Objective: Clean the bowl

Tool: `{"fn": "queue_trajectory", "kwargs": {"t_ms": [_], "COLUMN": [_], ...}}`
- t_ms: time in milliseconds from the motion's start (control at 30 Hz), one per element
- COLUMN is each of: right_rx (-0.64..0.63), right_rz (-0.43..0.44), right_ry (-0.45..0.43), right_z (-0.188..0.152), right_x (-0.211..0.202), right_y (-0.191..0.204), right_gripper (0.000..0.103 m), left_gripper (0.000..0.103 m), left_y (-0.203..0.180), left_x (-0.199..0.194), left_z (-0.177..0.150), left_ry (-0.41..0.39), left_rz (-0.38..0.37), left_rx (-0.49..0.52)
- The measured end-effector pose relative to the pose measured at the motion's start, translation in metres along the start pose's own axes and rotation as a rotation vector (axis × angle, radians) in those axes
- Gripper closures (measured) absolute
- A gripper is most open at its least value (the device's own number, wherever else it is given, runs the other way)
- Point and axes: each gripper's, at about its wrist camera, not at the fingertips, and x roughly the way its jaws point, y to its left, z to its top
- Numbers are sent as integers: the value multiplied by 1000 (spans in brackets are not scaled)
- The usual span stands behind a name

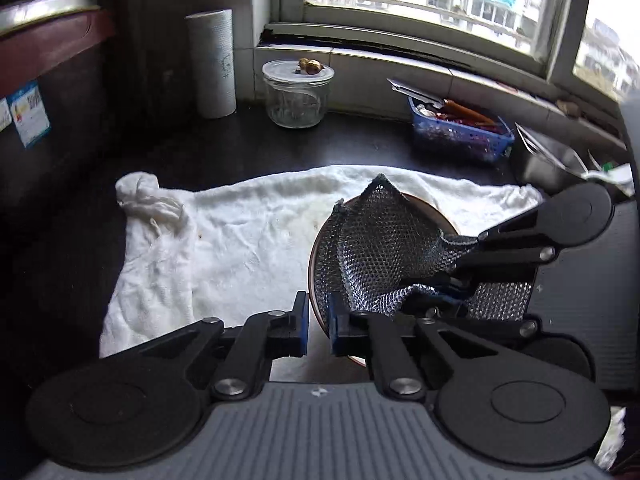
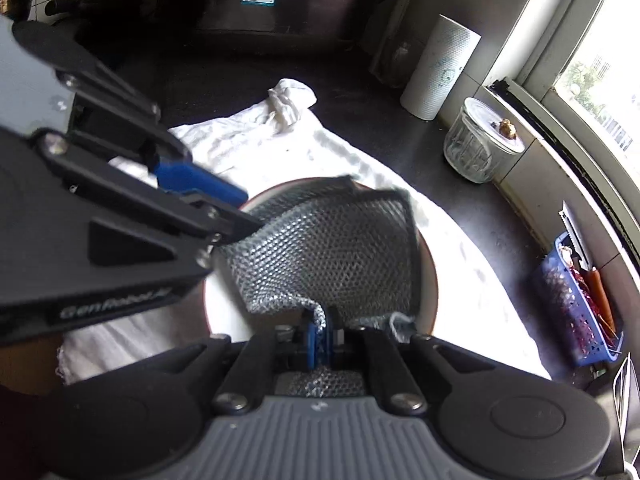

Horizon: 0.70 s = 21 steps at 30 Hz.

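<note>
The bowl (image 1: 320, 252) sits on the white cloth (image 1: 224, 248), and the left gripper (image 1: 319, 330) pinches its near rim between blue pads (image 1: 303, 320), one outside the wall and one inside. Inside the bowl lies a silver mesh scrubber (image 1: 376, 248), clamped at the bowl's right side by the right gripper (image 1: 460, 256). Beyond the bowl stand a lidded glass jar (image 1: 297, 94) and a paper towel roll (image 1: 212, 64) left of it; a blue basket (image 1: 460, 128) sits behind the bowl to the right.

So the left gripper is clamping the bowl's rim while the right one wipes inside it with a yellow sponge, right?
Not quite: the right gripper holds a silver mesh scrubbing cloth, not a yellow sponge, as the right wrist view shows. The left gripper does straddle the bowl's rim.
</note>
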Motion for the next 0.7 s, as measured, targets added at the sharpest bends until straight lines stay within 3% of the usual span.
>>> {"fn": "queue_trajectory", "kwargs": {"t_ms": [100, 533, 700], "right_rx": [10, 93, 103], "right_rz": [8, 104, 113], "right_ry": [13, 61, 62], "right_z": [1, 0, 0], "right_x": [5, 12, 13], "right_y": [-4, -10, -10], "right_gripper": [98, 97, 97], "left_gripper": [94, 92, 92], "left_y": [24, 69, 75], "left_x": [6, 31, 37], "left_z": [-4, -42, -53], "left_ry": [57, 199, 252], "left_rz": [-86, -252, -295], "left_rx": [-246, -868, -1007]}}
